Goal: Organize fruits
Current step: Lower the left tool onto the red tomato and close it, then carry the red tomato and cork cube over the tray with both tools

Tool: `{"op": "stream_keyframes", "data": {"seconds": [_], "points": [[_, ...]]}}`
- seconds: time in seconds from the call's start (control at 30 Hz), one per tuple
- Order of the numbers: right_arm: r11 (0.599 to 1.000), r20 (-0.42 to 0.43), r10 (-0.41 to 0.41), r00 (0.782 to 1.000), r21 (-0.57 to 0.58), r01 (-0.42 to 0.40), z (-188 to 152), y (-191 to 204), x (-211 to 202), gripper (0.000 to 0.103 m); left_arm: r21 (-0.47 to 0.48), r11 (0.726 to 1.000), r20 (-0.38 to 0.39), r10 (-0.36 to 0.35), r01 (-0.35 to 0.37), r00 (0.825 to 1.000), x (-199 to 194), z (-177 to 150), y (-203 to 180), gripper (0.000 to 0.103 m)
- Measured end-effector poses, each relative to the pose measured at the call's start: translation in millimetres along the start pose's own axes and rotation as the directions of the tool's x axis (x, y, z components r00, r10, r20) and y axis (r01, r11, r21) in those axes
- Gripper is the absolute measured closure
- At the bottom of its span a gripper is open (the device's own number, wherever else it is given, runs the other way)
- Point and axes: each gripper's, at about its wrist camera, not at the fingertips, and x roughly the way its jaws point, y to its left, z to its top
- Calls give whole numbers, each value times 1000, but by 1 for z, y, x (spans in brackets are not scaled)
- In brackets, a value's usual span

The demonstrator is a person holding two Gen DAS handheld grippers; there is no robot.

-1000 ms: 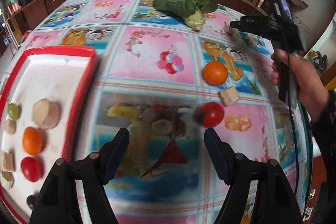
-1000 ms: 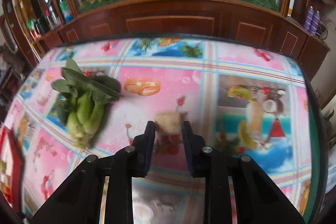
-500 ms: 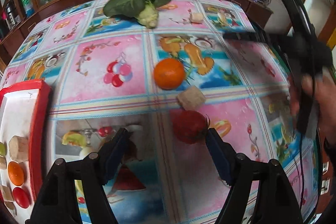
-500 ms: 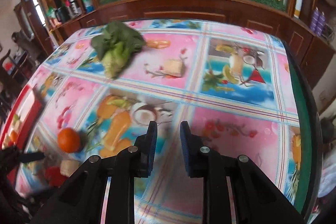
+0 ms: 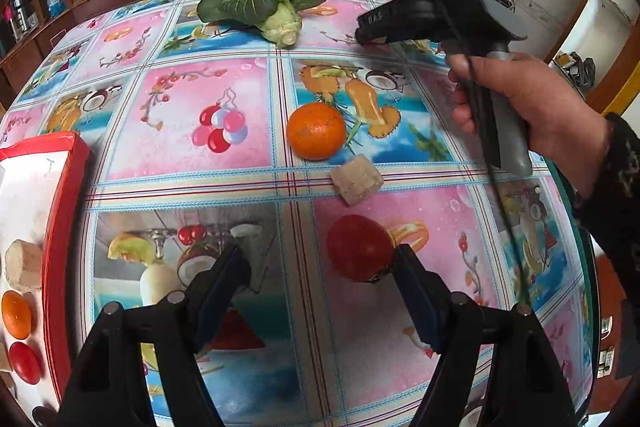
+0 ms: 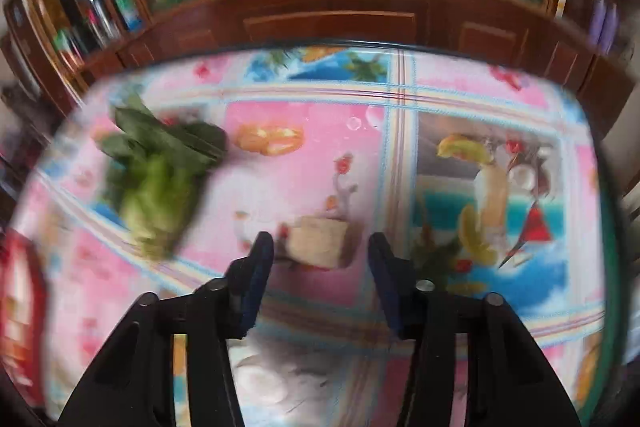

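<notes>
In the left wrist view my left gripper (image 5: 320,263) is open low over the table, and a red tomato (image 5: 358,247) lies just inside its right finger. An orange (image 5: 316,131) and a beige cube (image 5: 357,179) lie beyond it. A red-rimmed white tray (image 5: 68,187) at the left holds an orange, a tomato and beige pieces. In the blurred right wrist view my right gripper (image 6: 320,251) is open with another beige cube (image 6: 320,241) between its fingertips, untouched. The right gripper also shows in the left wrist view (image 5: 362,27), held in a hand.
A bok choy (image 5: 268,3) lies at the table's far side; it also shows in the right wrist view (image 6: 160,179). A wooden cabinet (image 6: 340,23) with a glass front stands behind the table. The table's right edge (image 5: 576,227) is near the hand.
My left gripper has come closer to the tomato. My right gripper has opened from nearly shut, swung back toward the far side and come down around the far beige cube.
</notes>
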Motion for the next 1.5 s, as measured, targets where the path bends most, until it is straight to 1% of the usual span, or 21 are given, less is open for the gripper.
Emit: {"op": "stream_keyframes", "data": {"seconds": [0.03, 0.1, 0.17, 0.2, 0.23, 0.3, 0.37, 0.43, 0.5, 0.53, 0.57, 0.6, 0.63, 0.73, 0.83, 0.9, 0.97, 1.07, 1.27, 1.33, 1.5], "points": [[998, 4, -38, 999, -52, 38, 0, 7, 1, 74, -2, 1000, 0, -4, 4, 1000, -1, -1, 0, 24], [994, 16, -57, 998, -88, 58, 0, 11, -1, 74, -4, 1000, 0, -12, 12, 1000, -1, 0, 1, 24], [993, 40, -63, 997, -97, 66, -4, 10, -7, 74, -6, 1000, 16, -26, 26, 1000, -5, -1, -1, 24], [994, 59, -55, 997, -92, 60, -7, 7, -13, 74, -4, 999, 20, -36, 36, 999, -6, -1, -3, 24], [996, 66, -32, 997, -83, 37, -12, 4, -20, 74, 0, 999, 26, -43, 43, 999, -6, -2, -5, 24], [997, 74, 0, 997, -83, 6, -25, 0, -34, 74, 11, 1000, 33, -24, 23, 999, -3, -1, -9, 24], [996, 71, 36, 997, -90, -29, -37, 0, -45, 74, 22, 1000, 17, -3, 3, 1000, 6, 2, -13, 25], [992, 66, 71, 995, -105, -64, -61, -1, -62, 74, 40, 999, 33, 26, -28, 999, 8, 3, -18, 25], [989, 65, 92, 994, -121, -83, -75, 2, -76, 74, 53, 998, 47, 44, -46, 998, 9, 5, -22, 36], [988, 62, 102, 993, -126, -93, -82, 4, -81, 74, 57, 998, 53, 38, -41, 998, 9, 6, -23, 39], [986, 59, 113, 992, -128, -104, -90, 5, -88, 74, 56, 998, 57, 24, -28, 998, 9, 6, -24, 51], [985, 59, 128, 990, -127, -120, -103, 6, -99, 74, 59, 998, 60, -12, 8, 998, 8, 7, -26, 66], [984, 59, 135, 989, -126, -126, -108, 10, -104, 74, 60, 998, 58, -17, 13, 998, 8, 7, -28, 66], [981, 61, 167, 984, -111, -160, -133, 15, -127, 74, 73, 997, 77, 5, -10, 997, 7, 2, -32, 66], [977, 56, 203, 978, -81, -198, -156, 24, -147, 74, 32, 999, 56, -23, 22, 998, 1, -4, -25, 66], [978, 57, 196, 979, -86, -191, -173, 33, -160, 74, 9, 999, 35, -35, 34, 999, -4, -10, -19, 66], [979, 52, 188, 981, -86, -183, -191, 43, -171, 74, 19, 1000, 27, -22, 22, 999, -11, -22, -16, 66], [980, 45, 190, 981, -66, -187, -209, 56, -183, 74, 14, 1000, 10, -27, 27, 1000, -24, -43, -6, 66], [982, 53, 186, 981, -41, -184, -238, 91, -209, 74, -17, 997, -28, -71, 71, 997, -52, -86, 16, 66], [983, 59, 184, 981, -34, -183, -246, 101, -214, 74, -21, 997, -34, -72, 71, 997, -60, -98, 23, 66], [985, 49, 170, 984, -26, -169, -266, 133, -217, 74, -41, 996, -35, -80, 79, 996, -74, -117, 41, 66]]}}
